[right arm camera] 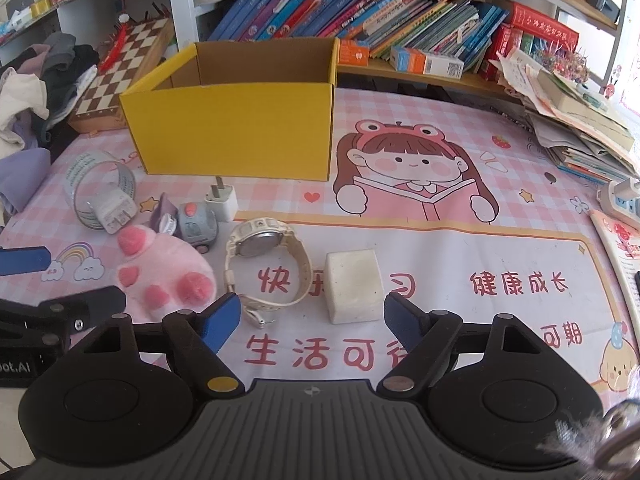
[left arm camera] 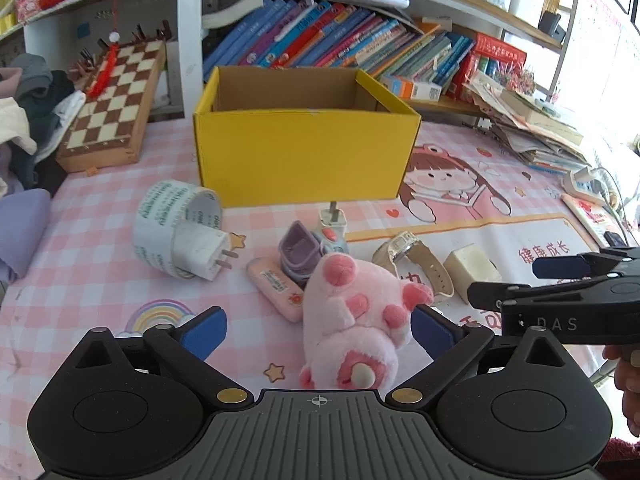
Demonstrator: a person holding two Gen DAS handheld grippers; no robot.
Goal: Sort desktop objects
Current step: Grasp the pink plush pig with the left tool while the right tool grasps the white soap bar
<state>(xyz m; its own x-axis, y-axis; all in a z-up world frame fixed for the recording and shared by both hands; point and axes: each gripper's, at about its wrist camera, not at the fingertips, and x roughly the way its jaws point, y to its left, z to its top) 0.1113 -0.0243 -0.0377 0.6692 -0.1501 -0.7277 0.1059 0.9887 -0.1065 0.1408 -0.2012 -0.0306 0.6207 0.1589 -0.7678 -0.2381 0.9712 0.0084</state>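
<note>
An open yellow cardboard box [left arm camera: 306, 152] [right arm camera: 236, 132] stands at the back of the pink mat. In front of it lie a pink plush toy [left arm camera: 356, 320] [right arm camera: 160, 272], a cream watch [left arm camera: 416, 260] [right arm camera: 260, 256], a white block [left arm camera: 470, 266] [right arm camera: 352, 284], a tape roll [left arm camera: 172, 220] [right arm camera: 96, 188] holding a white plug, a small charger [left arm camera: 332, 218] [right arm camera: 222, 198], a toy car [right arm camera: 196, 224] and a pink case [left arm camera: 276, 288]. My left gripper [left arm camera: 318, 330] is open around the plush toy. My right gripper [right arm camera: 312, 316] is open, just short of the white block and watch.
A chessboard [left arm camera: 116, 108] and a heap of clothes [left arm camera: 28, 112] lie at the left. Shelves of books [left arm camera: 340, 36] stand behind the box. A stack of papers [left arm camera: 536, 128] and a power strip [right arm camera: 620, 200] sit at the right.
</note>
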